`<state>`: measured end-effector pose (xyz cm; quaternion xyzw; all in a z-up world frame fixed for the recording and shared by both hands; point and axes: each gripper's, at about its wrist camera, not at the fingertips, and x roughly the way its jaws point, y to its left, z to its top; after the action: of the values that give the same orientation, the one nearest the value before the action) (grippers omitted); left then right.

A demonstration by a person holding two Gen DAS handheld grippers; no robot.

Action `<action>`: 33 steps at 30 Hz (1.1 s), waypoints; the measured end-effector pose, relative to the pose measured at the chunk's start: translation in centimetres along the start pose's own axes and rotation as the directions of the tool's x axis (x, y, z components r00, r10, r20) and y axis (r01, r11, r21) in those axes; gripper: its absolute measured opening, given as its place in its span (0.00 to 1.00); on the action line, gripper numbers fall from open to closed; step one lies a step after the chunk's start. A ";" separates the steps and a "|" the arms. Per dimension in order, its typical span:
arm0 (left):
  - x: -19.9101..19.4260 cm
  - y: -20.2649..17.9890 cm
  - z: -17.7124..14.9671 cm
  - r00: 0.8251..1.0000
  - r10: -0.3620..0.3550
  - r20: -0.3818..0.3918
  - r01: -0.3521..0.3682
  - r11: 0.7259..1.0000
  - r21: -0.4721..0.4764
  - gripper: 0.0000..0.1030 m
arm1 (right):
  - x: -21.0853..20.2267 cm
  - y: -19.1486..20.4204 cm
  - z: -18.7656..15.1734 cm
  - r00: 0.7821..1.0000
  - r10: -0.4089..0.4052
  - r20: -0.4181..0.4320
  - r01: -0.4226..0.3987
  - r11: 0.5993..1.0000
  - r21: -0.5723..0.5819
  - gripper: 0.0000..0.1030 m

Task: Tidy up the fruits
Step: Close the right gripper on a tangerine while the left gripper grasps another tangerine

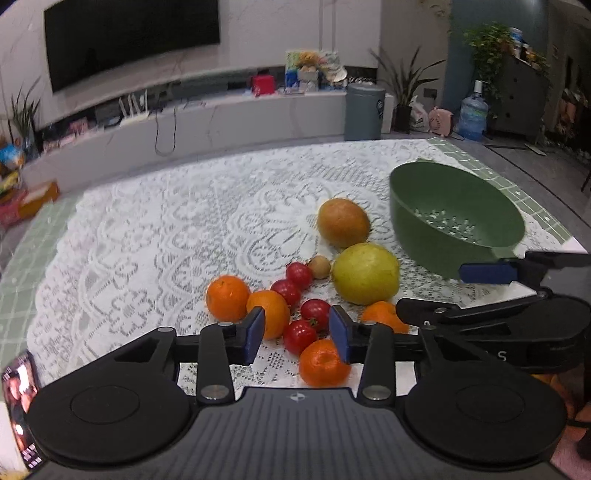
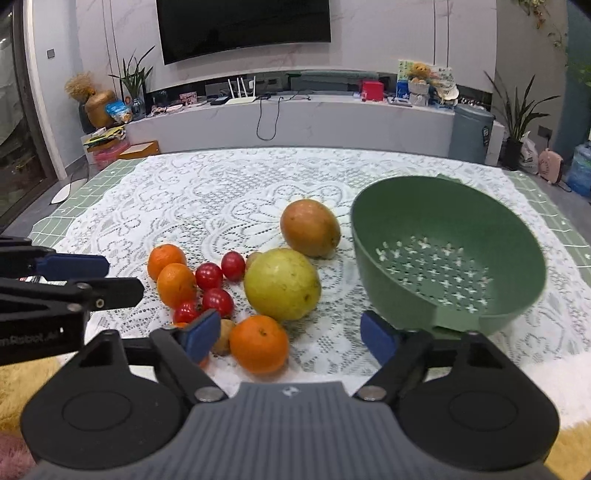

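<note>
White lace cloth (image 2: pixel 207 192) covers the table, with a green checked mat (image 2: pixel 554 206) showing at its edges; beyond it a long low shelf runs under a dark wall screen (image 2: pixel 243 26).

Ahead of the left gripper (image 1: pixel 301 334), whose jaws stand apart with nothing pressed between the blue pads, lies a cluster of fruit. A red cherry tomato (image 1: pixel 300 335) sits in the gap between its fingers without being gripped, and a mandarin (image 1: pixel 324 363) lies just below, close against the right-hand pad. Another mandarin (image 1: pixel 271 314) lies partly behind its left-hand pad, and a third (image 1: pixel 227 297) sits further out to the left.

The right gripper (image 2: pixel 290 334) is released too, its jaws wide. A mandarin (image 2: pixel 259 343) lies between its fingers, nearer the left one, untouched. Just beyond that sits a large yellow-green fruit (image 2: pixel 282 284), and further ahead a mango (image 2: pixel 309 227). The green colander (image 2: pixel 448 254) stands tilted ahead and to the right, its near rim just beyond the right-hand pad.
</note>
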<state>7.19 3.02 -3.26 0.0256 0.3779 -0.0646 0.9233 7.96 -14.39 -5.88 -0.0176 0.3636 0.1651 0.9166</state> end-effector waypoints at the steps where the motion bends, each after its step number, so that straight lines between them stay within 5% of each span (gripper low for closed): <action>1: 0.4 0.3 0.0 1.000 -0.010 -0.006 0.010 1.000 -0.012 0.44 | 0.4 -0.1 0.1 1.000 0.005 -0.009 -0.005 1.000 0.007 0.70; 15: 4.9 2.8 -0.9 0.999 -0.025 -0.026 0.020 0.987 -0.161 0.40 | 3.5 -0.1 -0.5 0.994 0.078 -0.075 -0.072 0.995 0.075 0.62; 17: 5.2 3.0 -1.0 0.999 -0.025 -0.028 0.020 0.986 -0.167 0.40 | 3.9 0.2 -0.6 0.993 0.072 -0.092 -0.066 0.996 0.063 0.49; 33: 6.9 3.0 -1.2 1.000 -0.006 -0.025 0.002 0.987 -0.160 0.41 | 5.5 1.0 -1.3 0.987 0.085 -0.140 -0.083 0.996 0.018 0.44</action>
<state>11.65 5.39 -8.94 -0.0483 0.3935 -0.0354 0.9174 10.51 -12.06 -10.39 -0.0082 0.4285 0.1996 0.8812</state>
